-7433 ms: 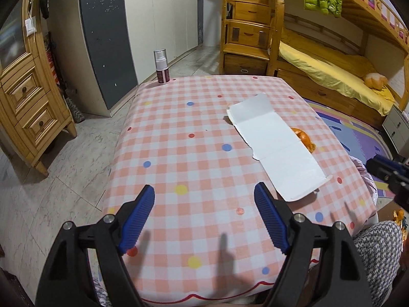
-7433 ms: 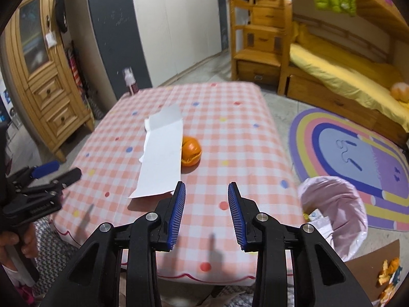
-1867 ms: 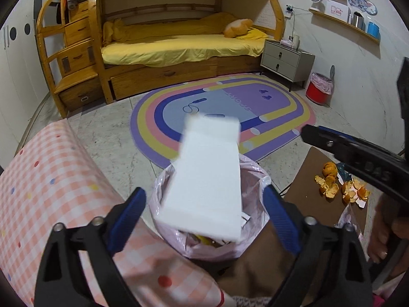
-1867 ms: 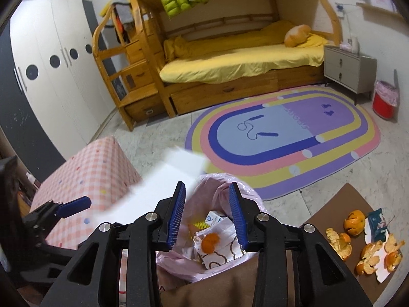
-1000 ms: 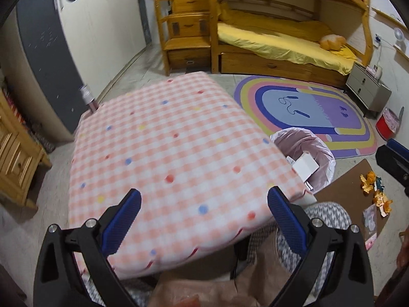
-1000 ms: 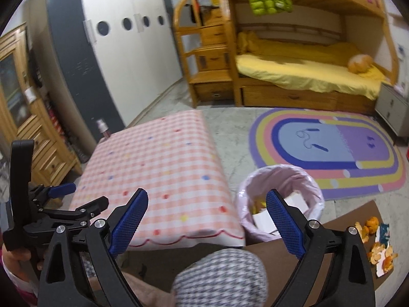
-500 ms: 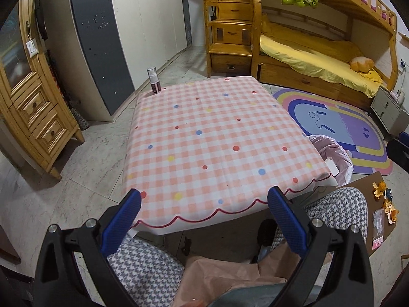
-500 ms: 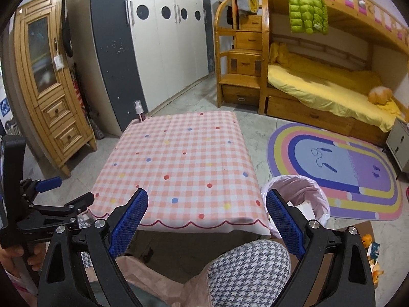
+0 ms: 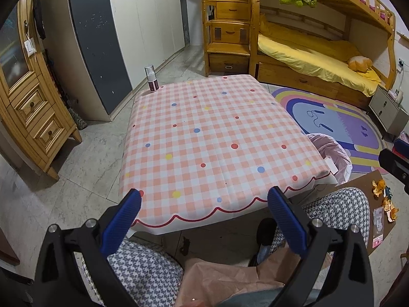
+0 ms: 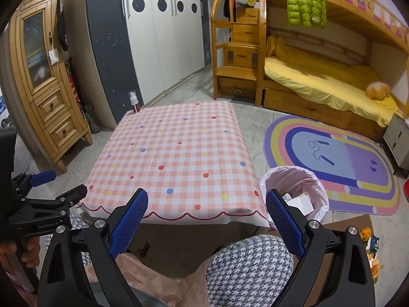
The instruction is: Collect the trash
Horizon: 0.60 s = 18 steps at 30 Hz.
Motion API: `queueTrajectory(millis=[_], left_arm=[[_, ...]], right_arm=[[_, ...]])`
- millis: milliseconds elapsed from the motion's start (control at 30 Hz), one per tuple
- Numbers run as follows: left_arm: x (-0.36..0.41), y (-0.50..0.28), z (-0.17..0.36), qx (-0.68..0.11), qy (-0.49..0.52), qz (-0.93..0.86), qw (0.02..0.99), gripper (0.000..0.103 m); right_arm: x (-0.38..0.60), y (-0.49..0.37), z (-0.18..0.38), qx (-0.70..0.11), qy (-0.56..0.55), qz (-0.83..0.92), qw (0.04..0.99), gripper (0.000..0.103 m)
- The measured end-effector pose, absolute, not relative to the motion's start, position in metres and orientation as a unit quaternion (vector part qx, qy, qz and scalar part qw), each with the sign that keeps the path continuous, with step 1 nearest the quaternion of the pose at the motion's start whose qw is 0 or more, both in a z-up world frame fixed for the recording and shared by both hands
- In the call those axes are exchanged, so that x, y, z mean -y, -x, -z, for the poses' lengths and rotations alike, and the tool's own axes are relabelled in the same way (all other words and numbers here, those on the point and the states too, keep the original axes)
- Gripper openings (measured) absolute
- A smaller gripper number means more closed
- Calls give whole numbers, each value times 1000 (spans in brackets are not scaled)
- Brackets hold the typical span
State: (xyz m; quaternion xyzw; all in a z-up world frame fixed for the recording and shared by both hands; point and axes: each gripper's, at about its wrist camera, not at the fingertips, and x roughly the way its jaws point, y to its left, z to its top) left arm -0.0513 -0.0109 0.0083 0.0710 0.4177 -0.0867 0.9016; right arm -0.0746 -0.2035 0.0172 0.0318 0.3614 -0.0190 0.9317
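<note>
The pink-lined trash bin (image 10: 294, 192) stands on the floor at the table's right front corner, with white paper (image 10: 303, 203) inside it; in the left wrist view the bin (image 9: 332, 153) peeks out past the table edge. My left gripper (image 9: 204, 217) is open and empty, held back from the near edge of the checked table (image 9: 212, 138). My right gripper (image 10: 205, 216) is open and empty too, above the person's lap. The left gripper (image 10: 48, 184) also shows at the left of the right wrist view.
A spray bottle (image 9: 151, 78) stands on the table's far left corner. Orange peel scraps (image 9: 386, 199) lie on a brown board on the floor at the right. A wooden cabinet (image 9: 28, 107), wardrobe, bunk bed and rainbow rug (image 10: 332, 158) surround the table.
Since 7.4 s ago the white paper and the orange have left the table and gone into the bin. Both grippers have drawn back and up from the table; the right one has opened wide.
</note>
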Motion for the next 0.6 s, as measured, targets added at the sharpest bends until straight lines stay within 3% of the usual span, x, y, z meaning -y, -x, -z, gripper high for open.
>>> queueTrajectory(millis=[600], left_arm=[[11, 43, -3, -424, -72, 76, 900, 96]], right_arm=[[206, 69, -12, -368, -27, 21, 929, 92]])
